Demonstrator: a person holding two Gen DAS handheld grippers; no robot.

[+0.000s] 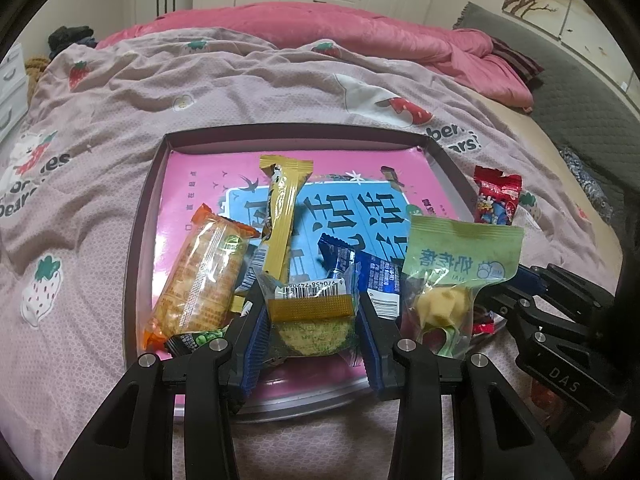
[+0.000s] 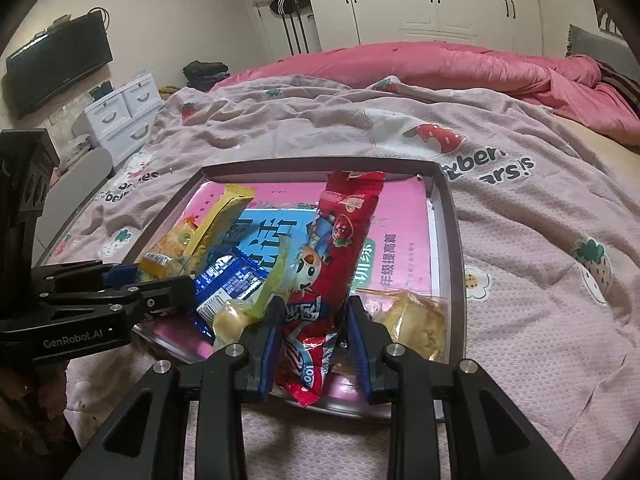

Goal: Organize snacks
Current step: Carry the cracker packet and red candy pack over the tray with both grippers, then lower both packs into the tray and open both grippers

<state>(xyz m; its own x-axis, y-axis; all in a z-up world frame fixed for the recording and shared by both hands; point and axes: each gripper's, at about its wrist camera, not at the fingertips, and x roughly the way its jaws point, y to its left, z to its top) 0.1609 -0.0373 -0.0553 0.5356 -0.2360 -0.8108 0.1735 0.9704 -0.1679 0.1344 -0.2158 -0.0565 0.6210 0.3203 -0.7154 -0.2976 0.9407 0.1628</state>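
A purple-rimmed tray (image 1: pixel 144 200) lined with a pink book lies on the bed and holds several snacks. My left gripper (image 1: pixel 314 336) is shut on a clear packet with a round greenish biscuit (image 1: pixel 312 320), just above the tray's near edge. Around it lie an orange cracker packet (image 1: pixel 204 280), a yellow bar (image 1: pixel 284 208), a blue packet (image 1: pixel 360 268) and a green cheese packet (image 1: pixel 460 256). My right gripper (image 2: pixel 314 340) is shut on a long red strawberry packet (image 2: pixel 332 248) that stands up over the tray (image 2: pixel 452 240). The red packet's top (image 1: pixel 496 200) shows behind the green one.
A pale pastry bag (image 2: pixel 416 320) lies in the tray's right near corner. The strawberry-print quilt (image 2: pixel 540 260) spreads around the tray, with a pink duvet (image 2: pixel 440 64) behind. White drawers (image 2: pixel 120 116) and a wall television (image 2: pixel 56 64) stand left of the bed.
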